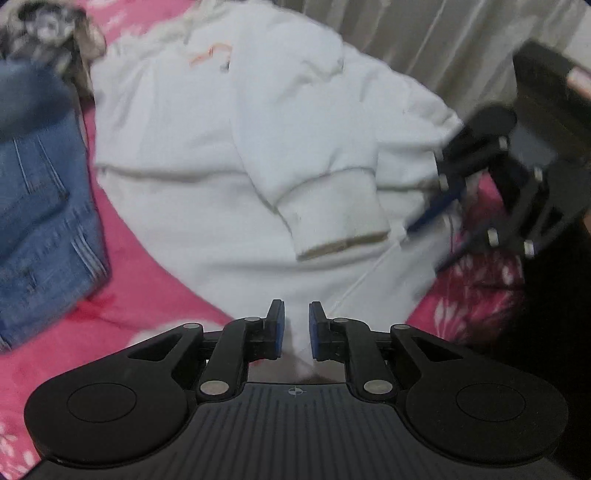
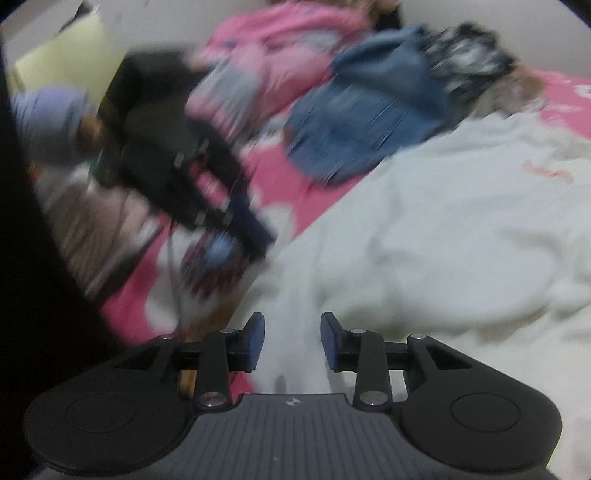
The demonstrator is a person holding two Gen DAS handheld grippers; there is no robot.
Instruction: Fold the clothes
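Observation:
A white sweatshirt point(image 1: 207, 155) lies spread on the pink flowered bedsheet point(image 1: 147, 295), with one sleeve folded across its body and the cuff point(image 1: 340, 218) toward me. My left gripper point(image 1: 297, 328) hangs over the near hem with a narrow gap between its blue pads; white cloth shows in the gap and the pads do not visibly press it. My right gripper point(image 2: 292, 339) is open over the sweatshirt point(image 2: 443, 229) edge, with cloth under it. From the left wrist view the right gripper point(image 1: 424, 246) sits blurred at the sweatshirt's right side. The left gripper point(image 2: 258, 236) is a blurred streak in the right wrist view.
Folded blue jeans point(image 1: 44, 206) point(image 2: 369, 110) lie beside the sweatshirt, with a black-and-white patterned garment point(image 1: 44, 33) behind them. A pink garment point(image 2: 288, 48) lies further back. A pale curtain point(image 1: 443, 37) and a dark object point(image 1: 546, 92) stand past the bed edge. A lilac sleeve point(image 2: 48, 118) shows.

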